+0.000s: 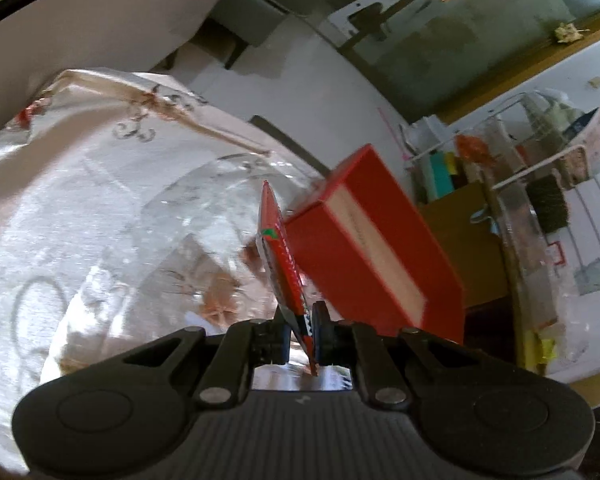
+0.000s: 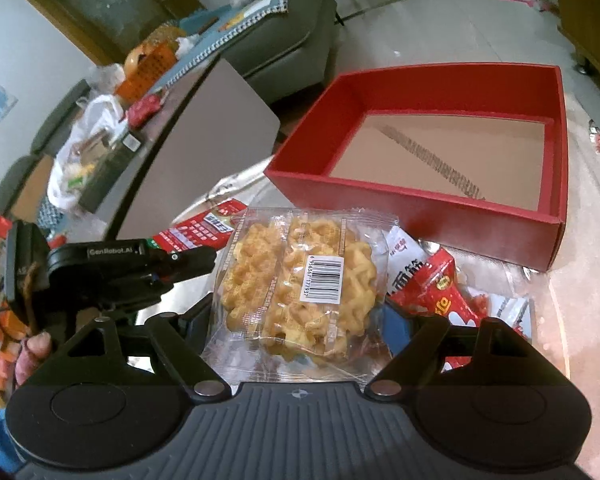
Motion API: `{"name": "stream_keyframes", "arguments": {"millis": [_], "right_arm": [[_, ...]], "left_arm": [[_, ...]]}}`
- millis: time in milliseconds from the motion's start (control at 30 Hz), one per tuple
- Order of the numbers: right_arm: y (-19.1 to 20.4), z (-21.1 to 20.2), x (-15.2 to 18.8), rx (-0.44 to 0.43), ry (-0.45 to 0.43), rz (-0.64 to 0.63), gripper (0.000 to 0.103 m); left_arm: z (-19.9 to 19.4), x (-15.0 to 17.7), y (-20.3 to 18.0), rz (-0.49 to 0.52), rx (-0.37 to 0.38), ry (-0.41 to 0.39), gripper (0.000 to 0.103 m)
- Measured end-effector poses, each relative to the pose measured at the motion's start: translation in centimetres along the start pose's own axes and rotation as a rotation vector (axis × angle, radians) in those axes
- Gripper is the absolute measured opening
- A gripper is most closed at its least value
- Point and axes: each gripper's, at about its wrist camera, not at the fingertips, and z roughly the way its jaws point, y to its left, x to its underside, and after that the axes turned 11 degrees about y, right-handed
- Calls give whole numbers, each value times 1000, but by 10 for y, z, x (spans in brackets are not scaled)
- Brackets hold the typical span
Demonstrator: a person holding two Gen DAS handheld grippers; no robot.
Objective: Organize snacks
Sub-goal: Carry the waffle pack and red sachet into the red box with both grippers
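In the left wrist view my left gripper [image 1: 302,320] is shut on a thin red snack packet [image 1: 278,252], seen edge-on and lifted above the table. The open red box [image 1: 364,248] stands just right of it. In the right wrist view a clear packet of yellow lattice pastries [image 2: 296,280] sits between the fingers of my right gripper [image 2: 296,322], which grip its sides; the fingertips are hidden under it. The red box [image 2: 420,204] lies empty just beyond. The left gripper [image 2: 188,260] shows at the left with the red packet [image 2: 204,232].
Several red and white snack packets [image 2: 440,280] lie right of the pastries. A grey panel [image 2: 208,136], a white plastic bag [image 2: 84,152] and a sofa [image 2: 284,32] stand behind. A hand [image 2: 32,356] shows at lower left. A wire rack [image 1: 520,152] stands beyond the table.
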Motion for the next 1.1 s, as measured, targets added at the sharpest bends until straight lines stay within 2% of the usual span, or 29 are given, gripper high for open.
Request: {"name": "stream_keyframes", "arguments": {"millis": [300,533,733,1033,1100], "right_arm": [[-6,-18,-18,-21,-85,26,85],[-18,-21,-47,-7,-149,64,85],[-34,-6,-75,28,-149,91,85],[-59,28,-92,106,-91,120,85],[-63,35,-93,120,-78,129,85]], "left_arm": [[-5,-8,-35,72,100,-21,6],[25,-29,-70,127,137,-5,6],[72,-45,-86,146,131,51,6],[119,-53,-75,128,84,106,6],[124,-54,-71,123,99,107,6]]}}
